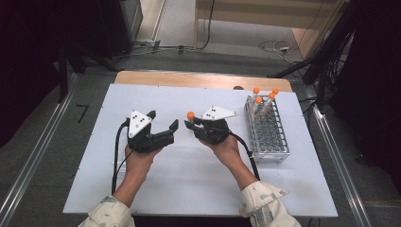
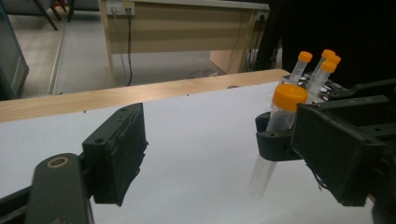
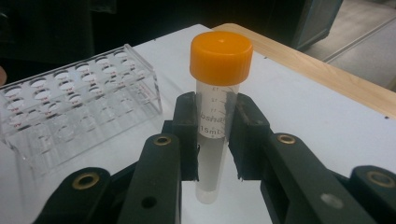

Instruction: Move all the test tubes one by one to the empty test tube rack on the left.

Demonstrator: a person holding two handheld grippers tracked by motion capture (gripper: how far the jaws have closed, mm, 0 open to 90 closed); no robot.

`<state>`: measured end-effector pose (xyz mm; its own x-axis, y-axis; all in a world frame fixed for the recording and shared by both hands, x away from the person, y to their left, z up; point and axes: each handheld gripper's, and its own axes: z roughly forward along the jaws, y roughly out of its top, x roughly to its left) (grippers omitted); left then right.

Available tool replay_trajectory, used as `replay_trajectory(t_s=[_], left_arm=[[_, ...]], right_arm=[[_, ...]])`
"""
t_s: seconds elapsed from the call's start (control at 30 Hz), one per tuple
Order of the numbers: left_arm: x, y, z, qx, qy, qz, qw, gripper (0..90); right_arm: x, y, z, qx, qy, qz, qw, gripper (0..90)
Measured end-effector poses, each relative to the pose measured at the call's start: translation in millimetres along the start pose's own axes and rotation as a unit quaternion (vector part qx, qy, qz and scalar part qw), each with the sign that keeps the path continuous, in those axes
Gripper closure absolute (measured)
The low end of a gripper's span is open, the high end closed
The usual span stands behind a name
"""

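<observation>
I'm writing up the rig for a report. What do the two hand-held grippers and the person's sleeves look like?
Both the left gripper and right gripper are black, each with two flat-padded jaws, brass-ringed pivot holes, a grey three-cornered plate bearing dark dots, and a black trailing cable. The sleeves are pale, with a faint mottled pattern.

Lab, tube rack [image 1: 267, 130], capped tubes [image 1: 264, 99]
</observation>
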<state>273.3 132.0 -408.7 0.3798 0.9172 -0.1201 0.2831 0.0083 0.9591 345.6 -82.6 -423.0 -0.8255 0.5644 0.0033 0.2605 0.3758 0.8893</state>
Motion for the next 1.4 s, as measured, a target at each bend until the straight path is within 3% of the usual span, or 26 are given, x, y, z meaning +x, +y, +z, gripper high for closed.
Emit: replay_trajectory(t_s=[0.27, 0.37, 0.47, 0.8, 1.07, 1.4], left_arm=[[-4.6, -1.0, 6.0, 0.004, -0.02, 0.005, 0.9998, 30.3], [-7.6, -2.5, 8.0, 0.001, -0.03, 0.015, 0.9994, 45.7], [-10.0, -2.5, 8.2, 0.002, -0.036, 0.023, 0.9991, 51.1], [-15.1, -5.0, 11.7, 0.012, -0.053, 0.034, 0.9979, 52.6], [-14.3, -4.8, 11.2, 0.007, -0.044, 0.036, 0.9984, 66.0], [-14.7, -5.3, 11.4, 0.008, -0.042, 0.037, 0.9984, 69.3]], right_arm=[[10.3, 1.3, 8.0, 0.006, 0.016, -0.009, 0.9998, 72.0], [15.1, 1.2, 12.4, 0.008, 0.023, -0.012, 0.9996, 72.0], [17.8, 1.7, 16.0, 0.01, 0.028, -0.012, 0.9995, 71.9], [22.0, 2.5, 19.1, 0.011, 0.037, -0.014, 0.9991, 71.9], [24.9, 3.5, 20.1, 0.011, 0.043, -0.018, 0.9989, 71.9], [25.7, 4.9, 18.7, 0.005, 0.046, -0.015, 0.9988, 71.9]])
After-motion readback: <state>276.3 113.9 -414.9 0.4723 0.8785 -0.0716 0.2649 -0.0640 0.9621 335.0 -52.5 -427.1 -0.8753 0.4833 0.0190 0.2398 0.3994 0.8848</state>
